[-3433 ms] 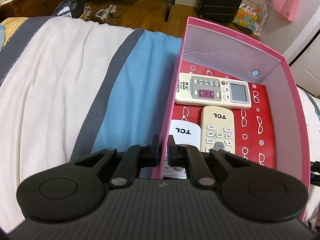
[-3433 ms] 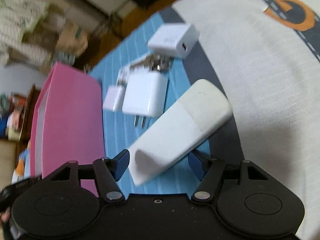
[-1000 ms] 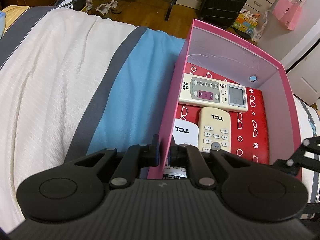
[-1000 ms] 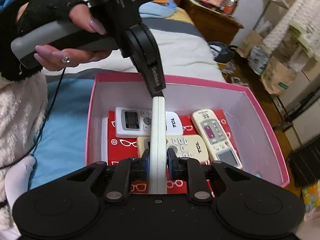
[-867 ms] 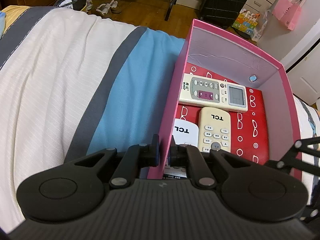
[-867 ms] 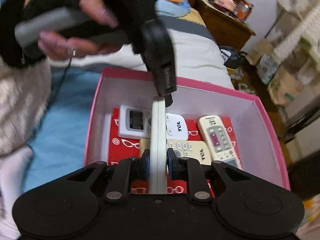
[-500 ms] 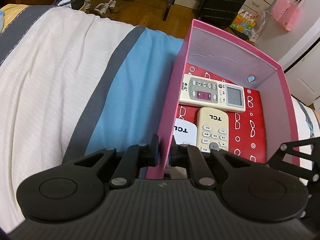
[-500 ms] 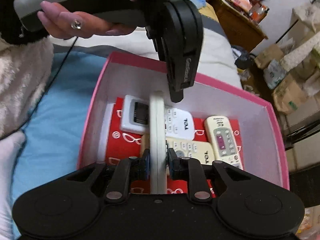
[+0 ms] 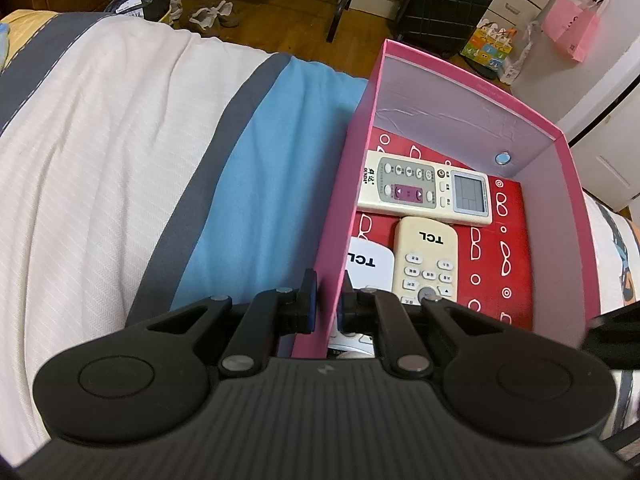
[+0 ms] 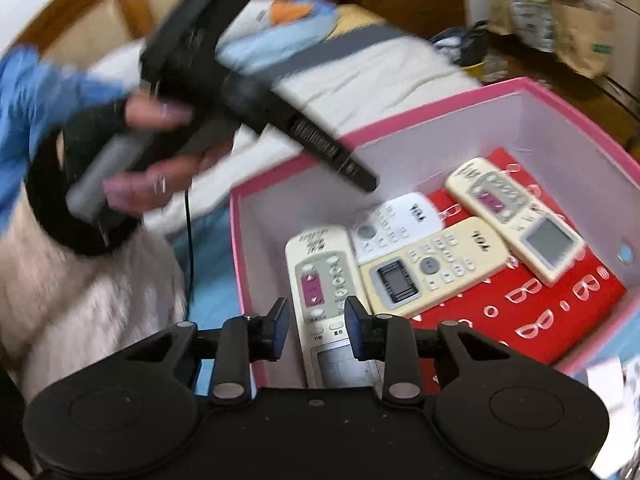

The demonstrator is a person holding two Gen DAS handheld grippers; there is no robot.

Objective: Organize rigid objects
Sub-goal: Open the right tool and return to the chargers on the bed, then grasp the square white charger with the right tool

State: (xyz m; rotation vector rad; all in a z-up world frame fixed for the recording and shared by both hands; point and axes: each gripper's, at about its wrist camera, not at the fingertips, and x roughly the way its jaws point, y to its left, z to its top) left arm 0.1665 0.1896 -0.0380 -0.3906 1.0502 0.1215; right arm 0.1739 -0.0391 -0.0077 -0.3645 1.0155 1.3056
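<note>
Four plastic remote controls now lie inside the pink cardboard box point(image 10: 404, 118) on the striped bed point(image 9: 120, 160). The newest, a white remote with grey buttons point(image 10: 326, 284), sits flat between the right gripper point(image 10: 316, 322), whose jaws have just been opening off it. The left gripper point(image 9: 324, 300) has its jaws clamped on the box wall. Chargers may be left; none show.
</note>
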